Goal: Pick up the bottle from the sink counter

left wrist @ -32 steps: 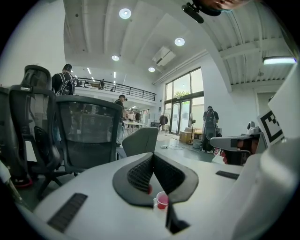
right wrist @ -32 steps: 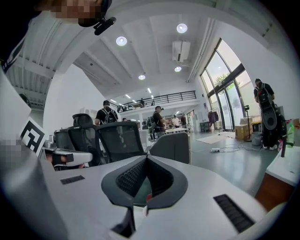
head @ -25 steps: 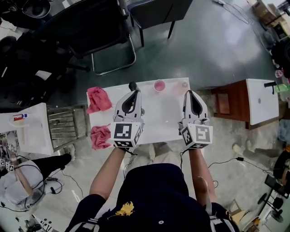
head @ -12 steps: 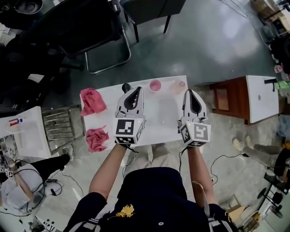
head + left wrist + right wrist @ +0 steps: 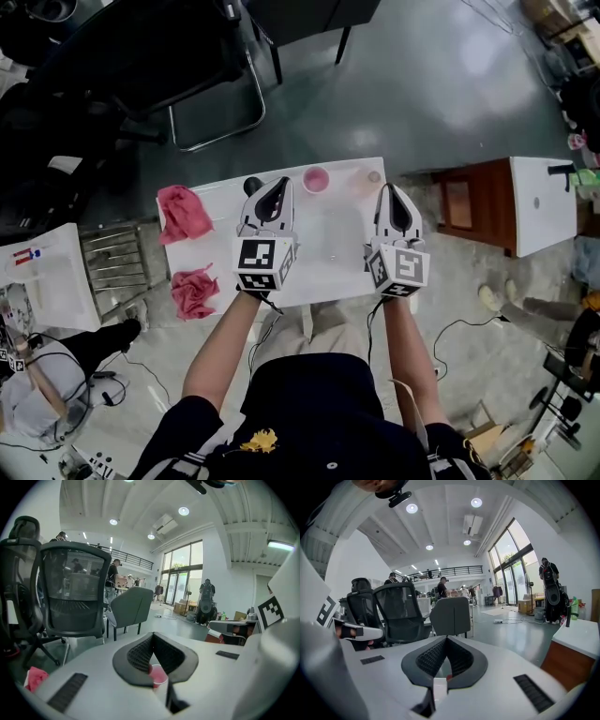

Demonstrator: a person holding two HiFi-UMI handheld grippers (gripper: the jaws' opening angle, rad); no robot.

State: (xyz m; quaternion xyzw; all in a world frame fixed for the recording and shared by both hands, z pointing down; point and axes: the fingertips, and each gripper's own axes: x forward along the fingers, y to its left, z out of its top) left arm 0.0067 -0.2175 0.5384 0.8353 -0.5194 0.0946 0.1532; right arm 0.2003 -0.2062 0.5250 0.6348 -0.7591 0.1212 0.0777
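Note:
A white table point(image 5: 333, 230) stands below me. A small dark round-topped object point(image 5: 251, 186), perhaps the bottle, stands at its far edge, just left of my left gripper point(image 5: 279, 182). That gripper is shut with nothing in it. A pink cup point(image 5: 316, 178) stands at the far edge between the grippers; in the left gripper view the pink cup point(image 5: 157, 674) shows just behind the left gripper point(image 5: 153, 635). My right gripper point(image 5: 388, 188) hovers over the table's right side, shut and empty, and in its own view the right gripper point(image 5: 446, 639) has its jaws meeting.
Two crumpled pink cloths point(image 5: 184, 212) point(image 5: 193, 292) lie on the table's left part. A faint small cup point(image 5: 373, 176) sits at the far right corner. Black office chairs point(image 5: 192, 66) stand beyond the table, a metal rack point(image 5: 114, 267) at left, a brown cabinet point(image 5: 473, 206) at right.
Both grippers have sunk toward the table top and stayed shut. The table and cloths have slid a little to the left in the head view.

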